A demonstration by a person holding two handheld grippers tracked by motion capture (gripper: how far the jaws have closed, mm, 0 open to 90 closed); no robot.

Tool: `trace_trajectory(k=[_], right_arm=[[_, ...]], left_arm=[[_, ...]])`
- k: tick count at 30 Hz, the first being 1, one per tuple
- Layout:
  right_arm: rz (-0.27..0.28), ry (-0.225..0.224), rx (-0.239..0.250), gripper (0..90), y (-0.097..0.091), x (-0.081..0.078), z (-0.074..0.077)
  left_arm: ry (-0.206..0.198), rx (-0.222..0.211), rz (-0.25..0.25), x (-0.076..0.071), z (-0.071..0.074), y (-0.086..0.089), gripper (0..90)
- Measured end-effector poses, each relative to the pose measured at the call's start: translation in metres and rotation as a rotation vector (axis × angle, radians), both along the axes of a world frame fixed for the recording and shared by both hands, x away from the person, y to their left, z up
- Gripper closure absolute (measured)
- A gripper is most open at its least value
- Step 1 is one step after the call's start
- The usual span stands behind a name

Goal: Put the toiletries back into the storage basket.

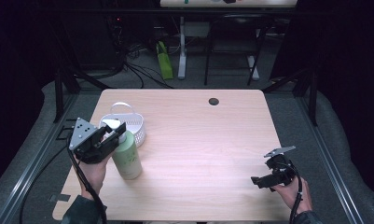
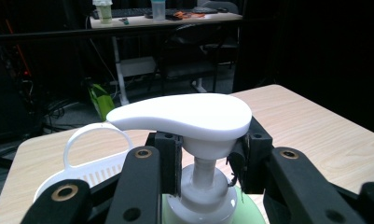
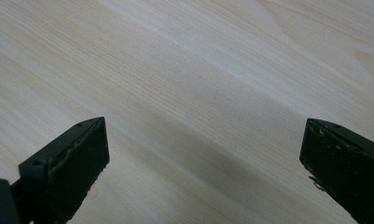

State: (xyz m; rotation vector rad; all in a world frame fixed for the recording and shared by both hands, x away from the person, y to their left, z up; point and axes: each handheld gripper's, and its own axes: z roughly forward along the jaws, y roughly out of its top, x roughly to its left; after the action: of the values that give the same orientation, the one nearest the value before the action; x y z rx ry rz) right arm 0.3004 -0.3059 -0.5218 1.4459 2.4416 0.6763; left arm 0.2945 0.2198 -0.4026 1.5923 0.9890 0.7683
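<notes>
Gripping the neck of a pump bottle (image 2: 201,179) just under its white pump head (image 2: 184,114), the left claw (image 1: 111,135) has its jaws closed on both sides of the thin stem, as the left claw view shows. The pads press on the collar below the head, so the bottle is held high, far from its heavy part. Below the claw hangs the pale green body of the bottle (image 1: 127,158), and in the high view it is tilted, with its bottom near the desk (image 1: 198,140); I cannot tell if the bottom touches the wood or is a little above it. Just behind the claw stands a white basket (image 1: 133,126) with a loop handle (image 2: 98,140), very close to the bottle.

Far from it, at the other side of the desk, the right claw (image 1: 264,182) rests low with its jaws wide apart and nothing between them; the right claw view looks on bare wood.

In my judgement the danger comes from the place of the grip. The stem is narrow and smooth, and the full weight pulls under it, so the bottle may swing or turn between the pads when the hand moves fast. If the pads slide upward they may push against the head from below. The basket is light, and the swinging body could knock it aside or tip it.
</notes>
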Motion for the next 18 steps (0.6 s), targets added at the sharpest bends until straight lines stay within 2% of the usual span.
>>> trace_trajectory(k=[10, 18], right_arm=[[-0.001, 0.002, 0.005, 0.9, 0.000, 0.000, 0.000], [-0.002, 0.002, 0.005, 1.0, 0.000, 0.000, 0.000]], left_arm=[[-0.007, 0.003, 0.007, -0.001, 0.007, 0.004, 66.9], [-0.016, 0.001, 0.014, 0.000, 0.019, 0.011, 66.9]])
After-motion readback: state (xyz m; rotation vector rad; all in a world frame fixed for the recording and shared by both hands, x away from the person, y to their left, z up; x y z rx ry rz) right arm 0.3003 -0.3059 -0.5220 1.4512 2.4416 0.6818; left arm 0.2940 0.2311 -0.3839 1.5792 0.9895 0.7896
